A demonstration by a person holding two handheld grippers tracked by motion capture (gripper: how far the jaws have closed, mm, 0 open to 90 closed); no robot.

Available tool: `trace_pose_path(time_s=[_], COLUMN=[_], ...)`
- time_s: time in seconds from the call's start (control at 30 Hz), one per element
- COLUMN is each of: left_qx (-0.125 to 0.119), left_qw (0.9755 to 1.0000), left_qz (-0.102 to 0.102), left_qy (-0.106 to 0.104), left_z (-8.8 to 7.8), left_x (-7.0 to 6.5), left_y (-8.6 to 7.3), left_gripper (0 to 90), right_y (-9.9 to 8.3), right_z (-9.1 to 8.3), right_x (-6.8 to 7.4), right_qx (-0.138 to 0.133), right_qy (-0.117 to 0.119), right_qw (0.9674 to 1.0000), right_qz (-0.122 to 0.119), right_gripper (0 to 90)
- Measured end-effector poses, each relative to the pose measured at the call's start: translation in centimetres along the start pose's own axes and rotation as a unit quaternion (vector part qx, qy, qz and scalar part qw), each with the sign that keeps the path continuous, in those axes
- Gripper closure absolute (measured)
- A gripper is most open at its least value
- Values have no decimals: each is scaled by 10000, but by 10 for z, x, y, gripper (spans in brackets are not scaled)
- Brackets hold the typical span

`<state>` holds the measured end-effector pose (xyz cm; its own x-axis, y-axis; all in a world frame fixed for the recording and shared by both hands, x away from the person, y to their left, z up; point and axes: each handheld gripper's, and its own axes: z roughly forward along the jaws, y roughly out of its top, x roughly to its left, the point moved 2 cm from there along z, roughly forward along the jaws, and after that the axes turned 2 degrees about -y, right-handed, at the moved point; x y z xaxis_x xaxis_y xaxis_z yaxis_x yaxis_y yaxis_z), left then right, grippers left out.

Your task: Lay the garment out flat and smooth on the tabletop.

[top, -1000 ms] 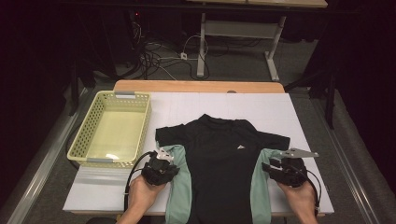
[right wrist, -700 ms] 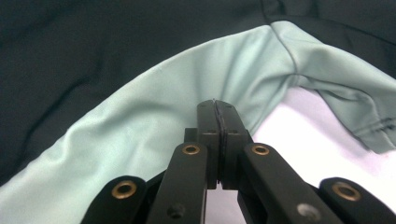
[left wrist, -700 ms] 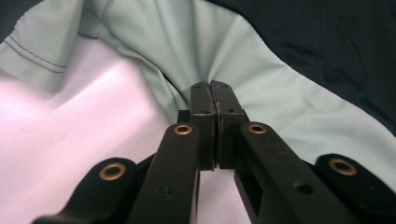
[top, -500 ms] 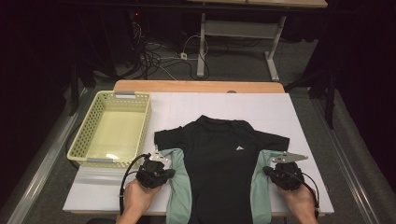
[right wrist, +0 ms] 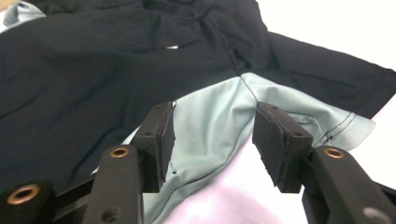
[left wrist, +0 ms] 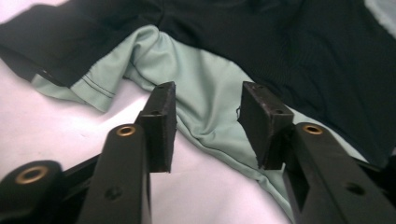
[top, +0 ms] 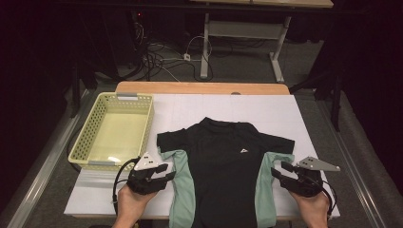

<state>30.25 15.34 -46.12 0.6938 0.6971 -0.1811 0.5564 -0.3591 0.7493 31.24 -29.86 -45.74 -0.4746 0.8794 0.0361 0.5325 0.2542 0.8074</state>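
The shirt (top: 227, 171) lies flat, front up, on the table (top: 247, 107), collar toward 12 o'clock and hem hanging over the near edge, apparently spread for folding. The left gripper (top: 162, 172) at 9 o'clock and the right gripper (top: 280, 172) at 3 o'clock flank its mint side panels; both jaws have just been opening, with nothing pinched between them. The basket (top: 85, 142) waits at 10 o'clock, probably for the folded shirt.
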Motion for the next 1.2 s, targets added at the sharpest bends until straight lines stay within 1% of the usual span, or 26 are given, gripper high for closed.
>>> trace_pose_path(time_s=[0.1, 0.2, 0.33, 0.47, 0.57, 0.63, 0.7, 0.73, 0.8, 0.83, 0.9, 1.0, 1.2], left_qx=[-50, -119, -231, -325, -345, -381, -450, -457, -487, -498, -520, -572, -573], left_qw=[10000, 9999, 9997, 9993, 9992, 9990, 9987, 9986, 9984, 9984, 9983, 9980, 9981], left_qz=[-73, -90, -59, -59, -71, -66, 6, 38, 41, 31, -4, -94, -132], left_qy=[0, 26, 95, 172, 196, 205, 255, 262, 280, 282, 271, 238, 160], left_z=[-4, -9, -15, -21, -24, -27, -29, -31, -32, -33, -33, -34, -33], left_x=[2, 4, 4, 5, 6, 6, 5, 5, 4, 4, 5, 7, 8], left_y=[-4, -7, -10, -14, -16, -17, -18, -19, -21, -22, -22, -23, -23], left_gripper=[528, 510, 487, 470, 465, 457, 450, 446, 445, 444, 443, 443, 438], right_y=[-1, -4, -8, -14, -20, -24, -25, -29, -29, -32, -34, -35, -33], right_z=[-4, -8, -17, -24, -27, -30, -32, -37, -38, -41, -42, -42, -39], right_x=[1, 2, 3, 1, -2, -4, -5, -9, -10, -12, -13, -13, -12], right_qx=[-92, -173, -389, -525, -556, -588, -617, -663, -682, -702, -662, -673, -647], right_qy=[-5, -5, -46, -45, -6, -65, -98, -165, -183, -205, -185, -172, -167], right_qw=[10000, 9998, 9992, 9985, 9984, 9983, 9980, 9976, 9974, 9971, 9973, 9973, 9974], right_qz=[-29, -79, -106, -112, -60, -1, 27, 107, 123, 210, 254, 253, 258], right_gripper=[477, 474, 480, 461, 448, 440, 436, 432, 430, 427, 422, 420, 413])
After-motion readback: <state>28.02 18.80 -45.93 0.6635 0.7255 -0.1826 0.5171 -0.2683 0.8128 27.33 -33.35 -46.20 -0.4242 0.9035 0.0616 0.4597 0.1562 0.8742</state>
